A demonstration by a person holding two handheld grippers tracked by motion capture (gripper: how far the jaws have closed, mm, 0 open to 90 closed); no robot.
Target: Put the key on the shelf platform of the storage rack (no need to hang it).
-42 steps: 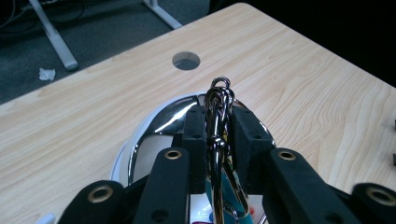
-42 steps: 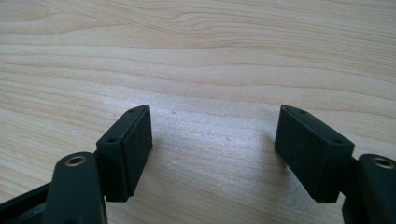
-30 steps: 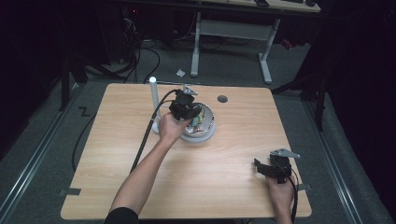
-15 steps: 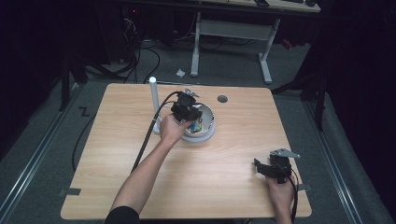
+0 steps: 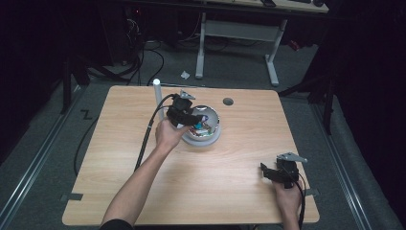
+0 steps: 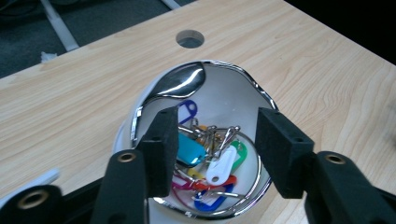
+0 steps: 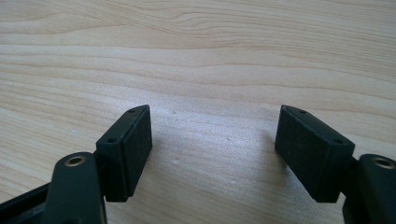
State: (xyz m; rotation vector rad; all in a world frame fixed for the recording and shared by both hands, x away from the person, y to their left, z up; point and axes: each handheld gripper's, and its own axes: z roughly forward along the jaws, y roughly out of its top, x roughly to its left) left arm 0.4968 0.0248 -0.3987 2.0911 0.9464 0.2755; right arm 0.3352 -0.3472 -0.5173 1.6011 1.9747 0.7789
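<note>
Since the earlier frame, our left gripper (image 6: 212,154) has drawn slightly back from over the bowl (image 5: 210,136), and its jaws have just been opening; they now stand apart with nothing between the pads. Our right gripper (image 7: 215,149) rests near the right front of the table (image 5: 119,191), jaws apart and empty. We see the bowl far of centre on the table, holding a heap of key tags (image 6: 210,163). We judge the tags light, stiff plastic on thin wire rings, prone to tangle and slip. We would pinch one tag across its flat faces.
</note>
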